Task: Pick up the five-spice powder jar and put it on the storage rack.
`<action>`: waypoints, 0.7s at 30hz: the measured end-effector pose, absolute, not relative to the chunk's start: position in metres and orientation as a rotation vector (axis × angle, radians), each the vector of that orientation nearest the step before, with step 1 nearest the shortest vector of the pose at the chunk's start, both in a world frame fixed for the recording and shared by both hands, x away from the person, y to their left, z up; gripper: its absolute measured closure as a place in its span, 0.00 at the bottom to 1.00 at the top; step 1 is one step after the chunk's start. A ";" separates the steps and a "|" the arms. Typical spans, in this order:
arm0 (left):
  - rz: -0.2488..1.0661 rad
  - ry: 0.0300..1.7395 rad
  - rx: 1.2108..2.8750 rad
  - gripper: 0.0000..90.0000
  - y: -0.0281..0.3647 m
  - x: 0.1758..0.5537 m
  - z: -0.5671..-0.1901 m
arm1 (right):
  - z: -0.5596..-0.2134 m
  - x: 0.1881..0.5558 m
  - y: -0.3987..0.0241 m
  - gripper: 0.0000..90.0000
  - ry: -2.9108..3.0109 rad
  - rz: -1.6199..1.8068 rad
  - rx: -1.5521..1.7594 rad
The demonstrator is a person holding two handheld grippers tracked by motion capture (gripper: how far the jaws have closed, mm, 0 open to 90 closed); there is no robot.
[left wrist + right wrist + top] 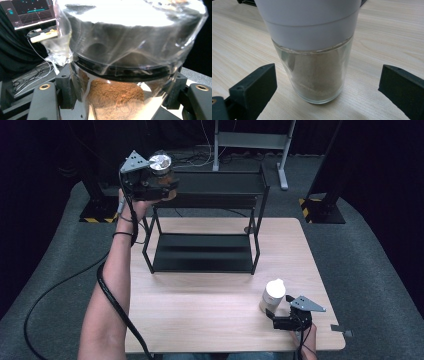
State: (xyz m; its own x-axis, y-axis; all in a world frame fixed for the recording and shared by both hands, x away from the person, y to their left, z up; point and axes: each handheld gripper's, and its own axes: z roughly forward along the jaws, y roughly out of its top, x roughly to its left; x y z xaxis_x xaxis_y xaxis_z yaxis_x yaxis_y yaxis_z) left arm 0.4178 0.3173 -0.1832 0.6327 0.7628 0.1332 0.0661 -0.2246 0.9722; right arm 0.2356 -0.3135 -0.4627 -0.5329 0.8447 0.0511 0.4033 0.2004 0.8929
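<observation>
Two glass jars are in hand at this table, one in the air and one on the wood. The left gripper (pixel 159 179) is raised at the left end of the black two-shelf metal rack (pixel 210 220), level with its top shelf, and its jaws are clamped on a clear glass jar of reddish-brown powder with a shiny plastic-wrapped lid (pixel 161 165). In the left gripper view that jar (pixel 117 92) sits squeezed between the two black jaws, the crinkled clear film bulging over the dark lid band — the powder fills only the lower part of the glass.

The right gripper (pixel 280 312) rests low at the near right corner of the light wooden table (pixel 200 305), pointing at a clear glass jar with a tall white cap (pixel 272 295). In the right gripper view this jar (pixel 317 75) stands upright on the wood between the jaws, which are spread wide with a clear gap on either side of the glass — neither pad touches it. A pale, greyish powder lies in its lower part.

The two jars are well apart, with the rack's lower shelf and much of the tabletop between them. A black cable (pixel 112 300) trails from the left gripper along the person's forearm.
</observation>
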 end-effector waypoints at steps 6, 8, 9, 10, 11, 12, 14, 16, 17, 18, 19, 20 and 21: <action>0.747 0.690 1.690 0.34 0.314 0.426 -0.178 | -0.463 0.236 -0.314 0.00 2.028 1.291 1.160; 0.746 0.692 1.693 0.34 0.314 0.429 -0.176 | -0.463 0.236 -0.314 0.00 2.028 1.291 1.160; 0.746 0.692 1.693 0.34 0.314 0.429 -0.176 | -0.463 0.236 -0.314 0.00 2.028 1.291 1.160; 0.745 0.695 1.694 0.33 0.314 0.431 -0.176 | -0.463 0.236 -0.314 0.00 2.028 1.292 1.161; 0.746 0.697 1.701 0.33 0.313 0.434 -0.174 | -0.463 0.236 -0.314 0.00 2.028 1.292 1.161; 0.744 0.698 1.703 0.34 0.313 0.435 -0.173 | -0.462 0.236 -0.314 0.00 2.028 1.292 1.162; 0.740 0.704 1.702 0.33 0.313 0.439 -0.172 | -0.462 0.236 -0.314 0.00 2.028 1.291 1.161; 0.739 0.706 1.701 0.33 0.313 0.440 -0.172 | -0.463 0.236 -0.314 0.00 2.028 1.290 1.160; 0.738 0.711 1.701 0.34 0.312 0.442 -0.172 | -0.462 0.236 -0.314 0.00 2.028 1.290 1.160; 0.738 0.716 1.702 0.33 0.312 0.443 -0.172 | -0.462 0.236 -0.313 0.00 2.028 1.290 1.161; 0.737 0.717 1.703 0.34 0.311 0.444 -0.172 | -0.462 0.236 -0.314 0.00 2.028 1.290 1.161; 0.735 0.720 1.705 0.33 0.311 0.446 -0.172 | -0.462 0.236 -0.314 0.00 2.028 1.290 1.161; 0.733 0.722 1.705 0.34 0.310 0.448 -0.172 | -0.463 0.236 -0.314 0.00 2.027 1.291 1.160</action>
State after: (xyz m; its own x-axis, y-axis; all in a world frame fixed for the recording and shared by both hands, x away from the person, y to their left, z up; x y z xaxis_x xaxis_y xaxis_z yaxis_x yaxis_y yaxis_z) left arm 0.4476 0.3105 -0.1719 0.6237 0.7734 0.1129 0.1013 -0.2233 0.9695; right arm 0.2357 -0.3136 -0.4625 -0.5329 0.8446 0.0513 0.4039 0.2006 0.8925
